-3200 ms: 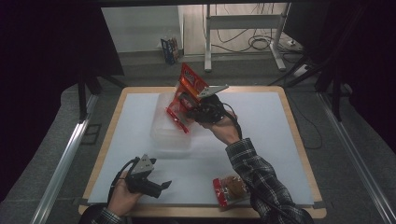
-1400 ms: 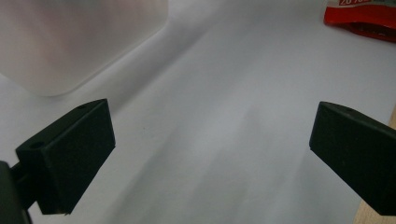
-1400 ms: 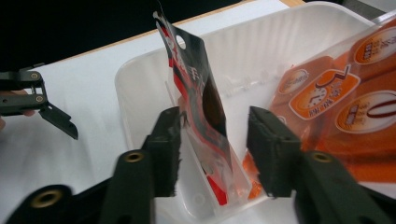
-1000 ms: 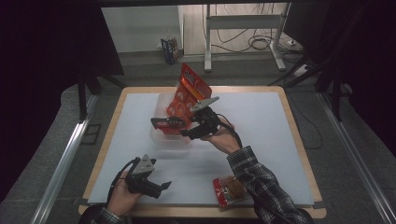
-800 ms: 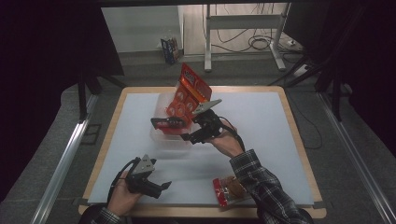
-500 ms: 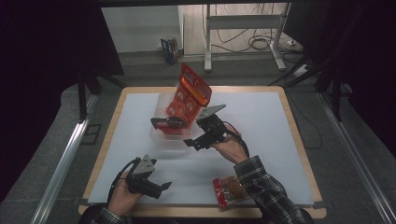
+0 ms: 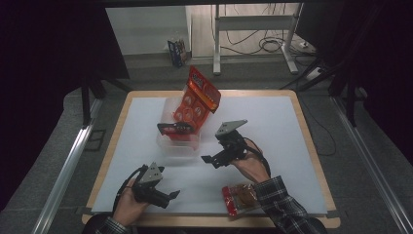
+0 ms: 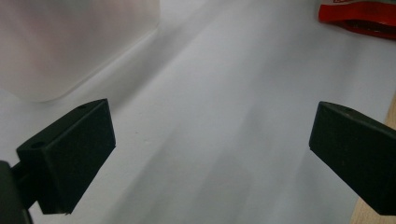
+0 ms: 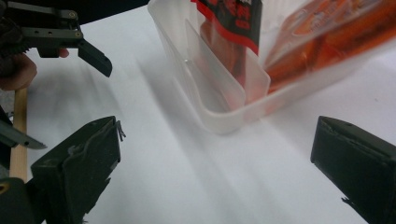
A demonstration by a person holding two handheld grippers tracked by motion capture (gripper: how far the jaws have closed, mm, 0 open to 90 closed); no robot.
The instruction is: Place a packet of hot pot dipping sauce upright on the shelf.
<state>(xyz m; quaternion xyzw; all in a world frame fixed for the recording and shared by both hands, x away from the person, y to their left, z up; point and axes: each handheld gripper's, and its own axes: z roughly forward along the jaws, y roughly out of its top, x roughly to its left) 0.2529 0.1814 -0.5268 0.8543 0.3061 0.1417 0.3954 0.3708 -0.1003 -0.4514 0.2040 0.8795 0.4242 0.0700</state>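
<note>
Snack packets [image 7: 197, 100] now stand in the clear bin [image 7: 178, 141]; the right gripper [image 7: 221, 157] has backed away empty, jaws wide, as are the left gripper's [image 7: 163, 195]. 1 packet [image 7: 241, 197] remains.

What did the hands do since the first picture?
The right gripper let go of the red packet, leaving it standing in the clear box, and pulled back toward the person, jaws open. The left gripper and the small snack packet stayed put.
</note>
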